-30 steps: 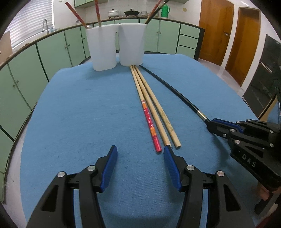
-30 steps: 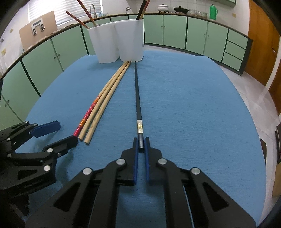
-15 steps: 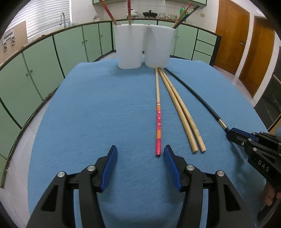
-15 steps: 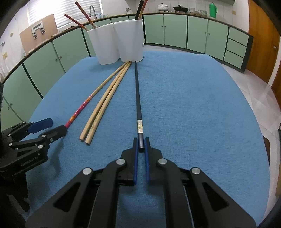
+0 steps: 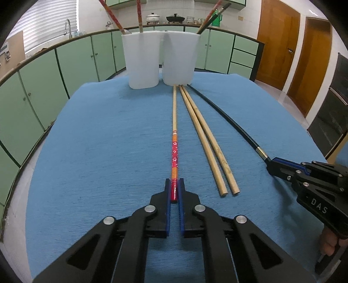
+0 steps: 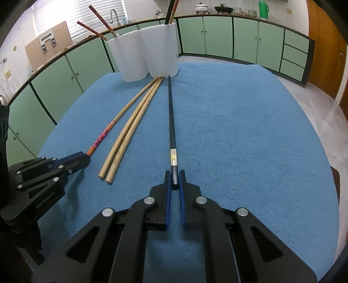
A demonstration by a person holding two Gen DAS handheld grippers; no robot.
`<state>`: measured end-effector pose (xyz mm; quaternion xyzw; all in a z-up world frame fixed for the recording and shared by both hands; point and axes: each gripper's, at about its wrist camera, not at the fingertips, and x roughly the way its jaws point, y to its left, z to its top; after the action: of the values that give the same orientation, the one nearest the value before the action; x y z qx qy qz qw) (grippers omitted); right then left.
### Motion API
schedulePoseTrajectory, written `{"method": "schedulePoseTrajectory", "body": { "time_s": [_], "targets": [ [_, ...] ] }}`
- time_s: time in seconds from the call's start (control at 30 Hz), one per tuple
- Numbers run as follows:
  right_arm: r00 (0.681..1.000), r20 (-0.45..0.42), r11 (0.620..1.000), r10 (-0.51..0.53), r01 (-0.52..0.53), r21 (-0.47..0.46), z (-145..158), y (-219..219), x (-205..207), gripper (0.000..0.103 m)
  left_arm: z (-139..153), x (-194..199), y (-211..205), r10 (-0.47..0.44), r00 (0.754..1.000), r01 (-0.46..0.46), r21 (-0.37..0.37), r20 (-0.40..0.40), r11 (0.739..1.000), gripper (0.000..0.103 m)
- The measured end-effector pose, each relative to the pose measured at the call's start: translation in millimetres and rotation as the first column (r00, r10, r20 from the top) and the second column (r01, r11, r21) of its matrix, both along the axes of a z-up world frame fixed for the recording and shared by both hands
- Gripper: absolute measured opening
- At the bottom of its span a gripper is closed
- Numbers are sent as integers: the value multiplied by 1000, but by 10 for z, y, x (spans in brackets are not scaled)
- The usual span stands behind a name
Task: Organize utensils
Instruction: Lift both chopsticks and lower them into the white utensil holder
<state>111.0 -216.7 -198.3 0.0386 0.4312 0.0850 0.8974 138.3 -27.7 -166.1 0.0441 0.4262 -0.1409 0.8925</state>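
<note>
- Blue cloth (image 5: pixel 97 152) covers the table; all the task's things lie or stand on it. Green cabinets (image 5: pixel 71 61) curve round behind.
- Two white containers at the far edge, touching side by side. The left container (image 5: pixel 142 61) holds two red-patterned chopsticks (image 5: pixel 111 16) that lean outward. The right container (image 5: pixel 180 58) holds two more, one dark, one reddish (image 5: pixel 212 15); their lower parts are hidden inside.
- Four chopsticks lie on the cloth, far tips close to the base of the right container, fanning out toward the cameras.
- Right gripper (image 6: pixel 174 180): points steeply down at the cloth, blue pads clamped on the near end of the black chopstick (image 6: pixel 170 122), which has a pale shiny band near that end. The chopstick lies flat, far tip just in front of the right container.
- Left gripper (image 5: pixel 174 191): same downward pitch; its jaws have just been closing and now pinch the red end of the red-patterned chopstick (image 5: pixel 174 152), bare wood further up. The stick lies on the cloth, leftmost of the four.
- A pair of plain wooden chopsticks (image 5: pixel 204 139) lies between the two gripped ones, the two touching along their length, held by nothing.
- A bit of the person's hand (image 5: pixel 328 243) shows under the right gripper's handle in the left wrist view.
- Writing: "DAS" on the right gripper's body (image 5: pixel 318 206); "GenRobot.AI" on the left gripper's body (image 6: pixel 46 201).
</note>
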Motion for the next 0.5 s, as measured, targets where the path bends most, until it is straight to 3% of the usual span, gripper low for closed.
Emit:
{"method": "schedulePoseTrajectory", "body": {
  "time_s": [0.27,0.5],
  "targets": [
    [998,55,1000,6,-4,-30,259,-6,-95,6,254,-129,96,-7,999,8,-20,35,1000,6],
    [990,140,999,20,-15,-36,729,-38,-140,6,860,-301,213,-21,985,22,-6,170,1000,5]
  ]
}}
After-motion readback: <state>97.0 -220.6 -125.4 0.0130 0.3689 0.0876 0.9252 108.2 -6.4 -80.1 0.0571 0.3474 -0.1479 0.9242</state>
